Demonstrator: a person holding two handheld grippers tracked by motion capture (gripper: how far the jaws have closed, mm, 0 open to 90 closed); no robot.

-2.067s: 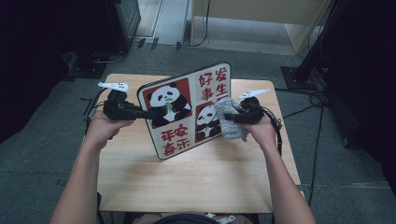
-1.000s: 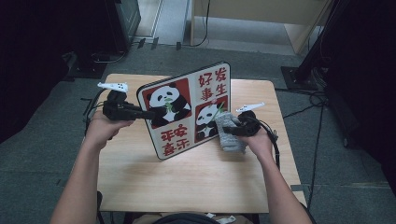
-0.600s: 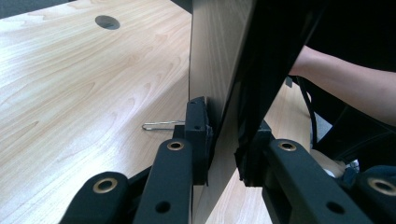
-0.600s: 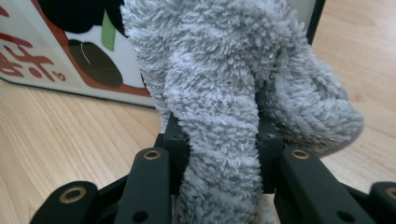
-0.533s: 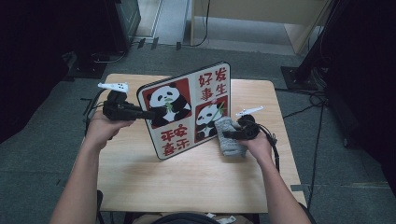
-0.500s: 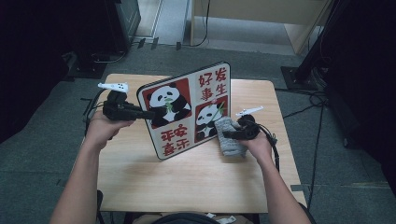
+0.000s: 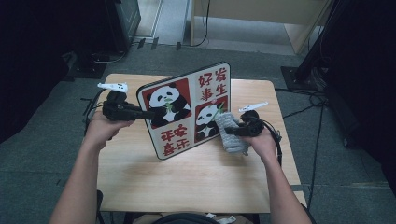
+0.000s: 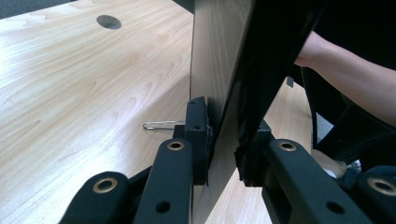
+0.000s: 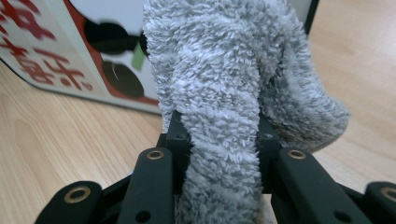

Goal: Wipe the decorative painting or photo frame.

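Grey cloth [image 7: 232, 133] now lower on panda board [image 7: 187, 109], right claw [image 7: 232, 132] tighter.

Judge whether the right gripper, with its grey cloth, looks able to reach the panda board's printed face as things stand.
Probably yes. The right gripper is shut on the grey cloth, right at the panda board, which the left gripper holds propped up; nothing stands between them.

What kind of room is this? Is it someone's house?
Probably not a house: it looks like a lab or recording space. A small wooden table stands on grey carpet tiles, cables trail across the floor, and dark equipment stands surround it.
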